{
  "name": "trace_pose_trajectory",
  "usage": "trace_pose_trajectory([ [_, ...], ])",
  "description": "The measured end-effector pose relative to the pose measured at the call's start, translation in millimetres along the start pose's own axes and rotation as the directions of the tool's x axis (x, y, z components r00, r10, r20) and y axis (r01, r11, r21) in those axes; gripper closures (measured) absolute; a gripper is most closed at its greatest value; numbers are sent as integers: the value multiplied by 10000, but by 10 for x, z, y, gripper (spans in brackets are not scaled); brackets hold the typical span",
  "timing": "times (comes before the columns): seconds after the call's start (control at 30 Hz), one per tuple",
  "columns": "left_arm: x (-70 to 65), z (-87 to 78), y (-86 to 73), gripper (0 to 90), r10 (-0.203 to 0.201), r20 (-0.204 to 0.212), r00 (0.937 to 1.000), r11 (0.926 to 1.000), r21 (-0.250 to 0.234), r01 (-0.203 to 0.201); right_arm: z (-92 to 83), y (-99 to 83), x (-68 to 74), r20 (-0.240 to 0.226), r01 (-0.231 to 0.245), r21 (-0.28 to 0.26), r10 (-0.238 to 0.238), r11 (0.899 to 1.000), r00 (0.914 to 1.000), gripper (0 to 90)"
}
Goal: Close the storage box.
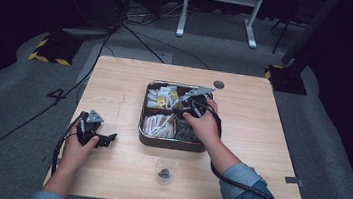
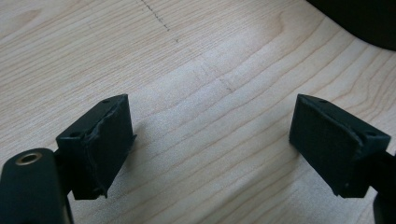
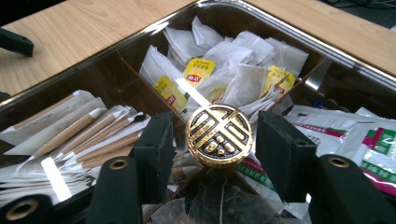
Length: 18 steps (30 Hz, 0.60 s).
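A shallow metal tray (image 1: 169,144) with dividers stands mid-table. A round gold knob (image 3: 219,135) rises at its centre, where the dividers meet. My right gripper (image 3: 215,135) reaches into the tray (image 3: 299,35) with one jaw on each side of the knob. A slim gap shows at both pads, so it is open. In the high view the right gripper (image 1: 181,112) hangs over the tray's middle. My left gripper (image 1: 107,139) rests near the table's left edge. Its jaws stand wide apart over bare wood (image 2: 210,140), with nothing between them.
The compartments hold white tea bags with yellow tags (image 3: 224,70), paper-wrapped wooden stir sticks (image 3: 88,130), green-and-red sachets (image 3: 355,135) and dark mesh bags (image 3: 215,200). A small clear glass (image 1: 165,169) with something dark inside stands in front of the tray. Cables trail off the table's left side.
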<state>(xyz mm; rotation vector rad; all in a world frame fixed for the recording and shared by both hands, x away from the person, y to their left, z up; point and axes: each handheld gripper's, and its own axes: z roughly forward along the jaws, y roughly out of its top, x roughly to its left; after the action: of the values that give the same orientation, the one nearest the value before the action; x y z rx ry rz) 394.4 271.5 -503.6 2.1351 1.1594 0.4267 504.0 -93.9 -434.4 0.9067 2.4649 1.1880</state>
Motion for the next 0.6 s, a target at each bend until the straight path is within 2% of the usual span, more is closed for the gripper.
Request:
trace_pose_trajectory([
  [0.37,0,0,0,138,-3,1,10000,10000,-2,3,-363,58,-78,-321,-85,-771,60,9970,9995,450],
  [0.6,0,0,0,138,-3,2,10000,10000,-1,3,-734,106,-141,-438,-59,-1189,6,9929,9990,439],
])
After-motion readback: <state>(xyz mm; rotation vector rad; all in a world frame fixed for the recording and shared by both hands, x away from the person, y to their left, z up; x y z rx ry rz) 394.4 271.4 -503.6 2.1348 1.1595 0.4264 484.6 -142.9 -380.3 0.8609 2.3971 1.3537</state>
